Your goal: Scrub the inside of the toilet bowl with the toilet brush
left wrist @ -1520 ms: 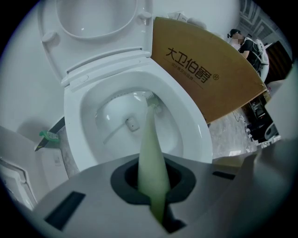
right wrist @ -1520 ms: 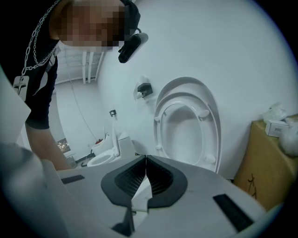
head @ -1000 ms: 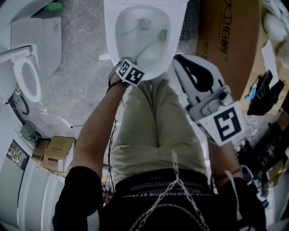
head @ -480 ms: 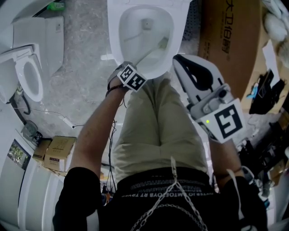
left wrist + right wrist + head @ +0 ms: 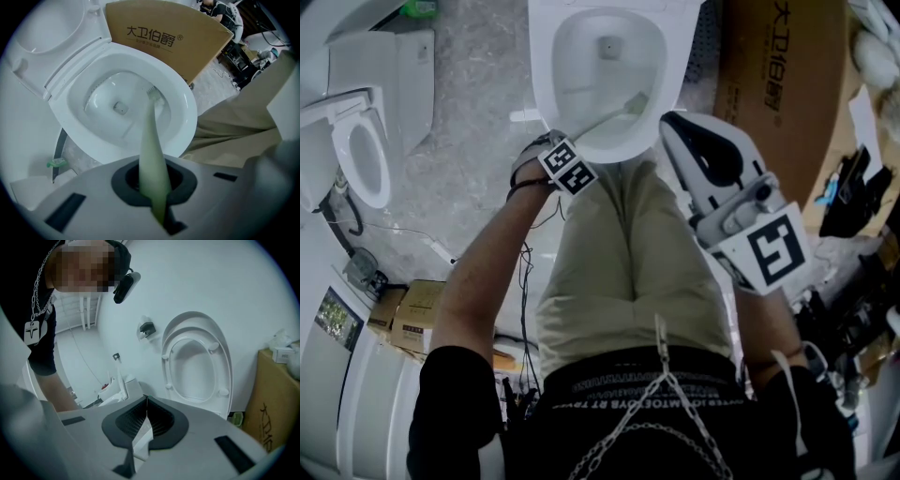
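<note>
The white toilet bowl stands open at the top middle of the head view, its lid raised. My left gripper hovers just in front of the near rim, shut on the pale green toilet brush handle. The handle slants down into the bowl. The brush head rests against the inner wall on the right side, near the drain hole; it also shows as the brush head from above. My right gripper is held over the person's right thigh, shut on nothing, its jaws pointing away from the bowl.
A large cardboard box stands right of the toilet. A second toilet sits at the left, with small cartons and cables on the floor. The person's legs are close against the bowl's front. A raised toilet seat faces the right gripper.
The brush head has slid back along the bowl's right wall toward the near rim, and my left gripper has drawn slightly back and left. The right gripper has stayed put.
</note>
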A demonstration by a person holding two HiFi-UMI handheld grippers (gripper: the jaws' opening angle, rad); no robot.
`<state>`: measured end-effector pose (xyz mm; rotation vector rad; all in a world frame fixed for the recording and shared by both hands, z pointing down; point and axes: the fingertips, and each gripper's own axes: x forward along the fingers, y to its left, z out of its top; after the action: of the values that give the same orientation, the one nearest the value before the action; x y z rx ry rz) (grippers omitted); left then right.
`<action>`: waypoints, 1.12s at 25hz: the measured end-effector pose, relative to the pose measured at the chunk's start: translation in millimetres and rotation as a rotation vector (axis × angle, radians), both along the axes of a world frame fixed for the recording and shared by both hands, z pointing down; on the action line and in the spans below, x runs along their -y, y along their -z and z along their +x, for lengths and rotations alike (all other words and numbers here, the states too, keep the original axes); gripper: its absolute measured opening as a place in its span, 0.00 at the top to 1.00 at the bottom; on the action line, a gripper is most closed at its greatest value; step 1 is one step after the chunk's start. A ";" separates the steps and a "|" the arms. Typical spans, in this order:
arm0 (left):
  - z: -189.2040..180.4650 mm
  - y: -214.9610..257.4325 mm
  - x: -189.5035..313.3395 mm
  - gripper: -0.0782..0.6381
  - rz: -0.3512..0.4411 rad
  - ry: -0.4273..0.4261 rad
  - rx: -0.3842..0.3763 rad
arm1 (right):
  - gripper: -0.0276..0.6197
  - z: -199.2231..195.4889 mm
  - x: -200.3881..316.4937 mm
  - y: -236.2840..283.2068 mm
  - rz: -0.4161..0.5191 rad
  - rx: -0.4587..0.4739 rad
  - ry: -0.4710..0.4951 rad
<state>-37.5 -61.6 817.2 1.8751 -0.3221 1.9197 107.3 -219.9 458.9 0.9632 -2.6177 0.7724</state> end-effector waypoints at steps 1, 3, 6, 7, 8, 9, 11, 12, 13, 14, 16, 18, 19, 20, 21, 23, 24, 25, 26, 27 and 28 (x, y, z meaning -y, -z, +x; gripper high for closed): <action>-2.8 0.5 1.0 0.89 0.003 -0.019 0.005 | 0.94 -0.6 -0.3 0.0 -0.001 0.001 -0.001; -8.2 1.3 4.0 0.89 0.010 -0.059 0.018 | 0.94 -1.1 -0.5 -0.6 -0.006 0.001 -0.002; -17.9 0.4 8.0 0.89 0.011 -0.119 0.048 | 0.94 -0.2 0.9 -1.4 -0.012 0.002 -0.008; -21.5 -0.1 9.3 0.89 0.011 -0.135 0.057 | 0.94 0.0 1.5 -1.4 -0.012 0.003 -0.010; -25.2 -0.5 10.5 0.89 0.011 -0.146 0.065 | 0.94 -0.2 1.8 -1.7 -0.013 0.004 -0.012; -28.6 -0.6 11.5 0.89 0.011 -0.153 0.071 | 0.94 -0.4 1.7 -2.1 -0.014 0.005 -0.013; -34.2 -0.1 14.0 0.89 0.013 -0.152 0.079 | 0.94 -0.9 0.9 -3.2 -0.018 0.007 -0.014; -36.2 0.5 15.8 0.89 0.015 -0.146 0.080 | 0.94 -0.9 0.7 -3.7 -0.019 0.007 -0.014; -37.6 1.2 17.9 0.89 0.017 -0.138 0.078 | 0.94 -1.0 0.7 -4.2 -0.021 0.008 -0.014; -38.4 2.1 19.6 0.89 0.018 -0.127 0.073 | 0.94 -1.1 0.8 -4.6 -0.023 0.008 -0.015; -37.0 3.7 21.2 0.89 0.011 -0.088 0.053 | 0.94 -1.5 0.4 -6.3 -0.028 0.010 -0.017; -31.9 5.0 21.8 0.89 -0.001 -0.040 0.029 | 0.94 -2.5 -0.3 -8.8 -0.035 0.010 -0.017; -28.6 5.6 22.8 0.89 -0.005 -0.016 0.018 | 0.94 -3.2 -0.5 -9.5 -0.038 0.012 -0.016; -25.3 6.2 24.7 0.89 -0.005 0.006 0.010 | 0.94 -4.1 -0.4 -9.8 -0.040 0.014 -0.016; -22.0 6.7 27.3 0.89 -0.003 0.026 0.003 | 0.94 -4.9 -0.3 -9.9 -0.042 0.015 -0.014; -14.4 7.3 33.6 0.89 0.004 0.070 -0.012 | 0.94 -5.7 -0.1 -10.5 -0.047 0.015 -0.012; -10.7 7.4 37.2 0.89 0.006 0.096 -0.021 | 0.94 -5.8 0.0 -11.1 -0.051 0.014 -0.012; -7.8 7.5 41.4 0.89 0.009 0.123 -0.026 | 0.94 -6.0 0.1 -11.9 -0.054 0.014 -0.013; -5.8 7.0 45.9 0.89 0.015 0.148 -0.027 | 0.94 -6.3 0.3 -12.7 -0.056 0.016 -0.013; -4.6 5.6 50.1 0.89 0.020 0.172 -0.022 | 0.94 -6.5 0.3 -13.4 -0.059 0.017 -0.014; -3.7 3.4 53.4 0.89 0.023 0.193 -0.013 | 0.94 -6.7 0.0 -14.4 -0.062 0.018 -0.014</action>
<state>-41.1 -115.0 813.8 1.7988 -0.5036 1.7810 100.6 -219.9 473.3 0.9632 -2.5890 0.8643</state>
